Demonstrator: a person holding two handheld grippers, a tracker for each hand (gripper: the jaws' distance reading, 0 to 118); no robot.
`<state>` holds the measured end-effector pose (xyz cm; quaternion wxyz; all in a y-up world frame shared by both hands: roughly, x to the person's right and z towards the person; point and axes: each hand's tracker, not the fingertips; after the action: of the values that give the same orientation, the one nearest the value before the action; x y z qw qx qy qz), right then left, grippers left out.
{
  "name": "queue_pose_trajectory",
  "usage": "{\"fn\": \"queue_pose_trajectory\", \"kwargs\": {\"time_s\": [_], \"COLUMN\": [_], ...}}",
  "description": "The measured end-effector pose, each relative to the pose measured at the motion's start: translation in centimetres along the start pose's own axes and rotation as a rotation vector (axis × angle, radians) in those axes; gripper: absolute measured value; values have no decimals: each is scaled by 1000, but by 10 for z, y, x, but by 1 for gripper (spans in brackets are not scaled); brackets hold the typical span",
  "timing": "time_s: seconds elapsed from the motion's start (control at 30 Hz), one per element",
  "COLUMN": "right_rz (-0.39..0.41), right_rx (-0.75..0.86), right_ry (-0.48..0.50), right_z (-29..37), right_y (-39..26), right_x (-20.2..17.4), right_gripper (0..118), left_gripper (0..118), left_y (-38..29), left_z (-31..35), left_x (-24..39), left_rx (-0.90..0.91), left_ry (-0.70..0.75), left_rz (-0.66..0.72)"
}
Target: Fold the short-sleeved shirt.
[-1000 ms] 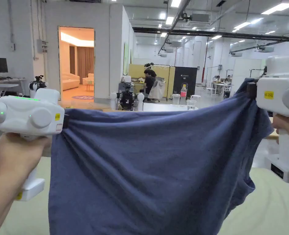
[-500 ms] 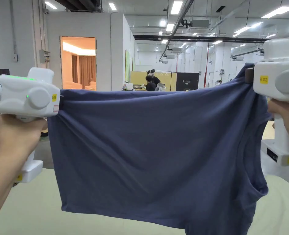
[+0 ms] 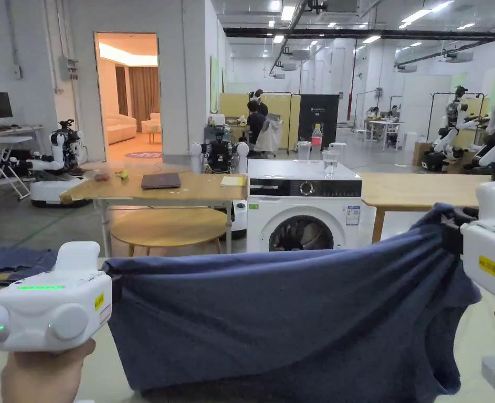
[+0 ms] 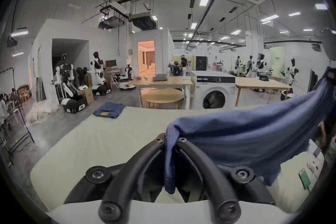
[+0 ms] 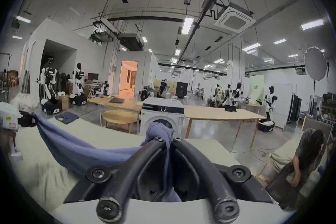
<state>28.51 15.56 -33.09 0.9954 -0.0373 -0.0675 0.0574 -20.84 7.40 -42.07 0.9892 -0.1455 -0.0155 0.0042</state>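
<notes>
left claw (image 4: 171, 140) clamping blue shirt (image 4: 245, 133), pale bed (image 4: 109, 137)

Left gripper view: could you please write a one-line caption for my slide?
Left gripper shut on an edge of the blue shirt, stretched above the pale table toward the right gripper.

A white washing machine (image 3: 303, 211) stands between two wooden desks, a glass (image 3: 330, 161) on its top. A closed laptop (image 3: 160, 180) lies on the left desk (image 3: 188, 193), with a round wooden table (image 3: 168, 226) beneath it.
</notes>
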Motion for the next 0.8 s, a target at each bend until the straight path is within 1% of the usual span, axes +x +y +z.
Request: {"fn": "queue_pose_trajectory", "kwargs": {"time_s": [0.07,0.17,0.23,0.27,0.3,0.37,0.43,0.47,0.5,0.53,0.57,0.6,0.63,0.67,0.7,0.73,0.77,0.8], "right_rz": [3,38,53,54,72,72,24,21,21,9,-3,-21,-45,-54,-67,-78,-77,-78], "right_rx": [-25,-101,-193,-249,-328,-444,-549,-567,-577,-580,-582,-573,-553,-500,-429,-366,-338,-316], "right_ry": [25,50,89,107,144,127,133,117,104,107,106,103,114,121,135,143,150,153], "right_z": [37,81,104,113,121,135,143,150,153,154,155,159,161,165,171,180,182,185], "right_y": [-34,-92,-147,-173,-205,-259,-301,-312,-319,-321,-316,-305,-293,-277,-260,-242,-227,-214], "right_x": [1,-5,-11,-15,-19,-27,-30,-31,-31,-30,-29,-29,-32,-37,-44,-52,-61,-70], "right_gripper": [0,0,0,0,0,0,0,0,1,6,20,60,92,110,116,116,116,116], "left_gripper": [0,0,0,0,0,0,0,1,11,30,55,87,102,108,108,108,108,108], "left_y": [-34,-87,-135,-156,-180,-216,-238,-244,-246,-247,-244,-237,-227,-214,-201,-188,-178,-183], "left_z": [28,65,83,92,99,108,118,121,125,128,132,137,145,159,167,175,182,175], "left_x": [-7,-16,-26,-30,-34,-43,-45,-46,-45,-45,-43,-42,-39,-31,-24,-15,-6,-7], "left_rx": [-16,-102,-201,-236,-276,-333,-394,-390,-386,-379,-365,-347,-305,-251,-200,-157,-122,-91], "left_ry": [-36,-83,-140,-145,-116,-91,-74,-72,-67,-50,-32,-41,-54,-56,-57,-51,-45,-51], "left_rz": [12,-10,-9,-8,-14,13,28,34,29,9,-12,-7,9,17,9,-7,-24,-39]}}
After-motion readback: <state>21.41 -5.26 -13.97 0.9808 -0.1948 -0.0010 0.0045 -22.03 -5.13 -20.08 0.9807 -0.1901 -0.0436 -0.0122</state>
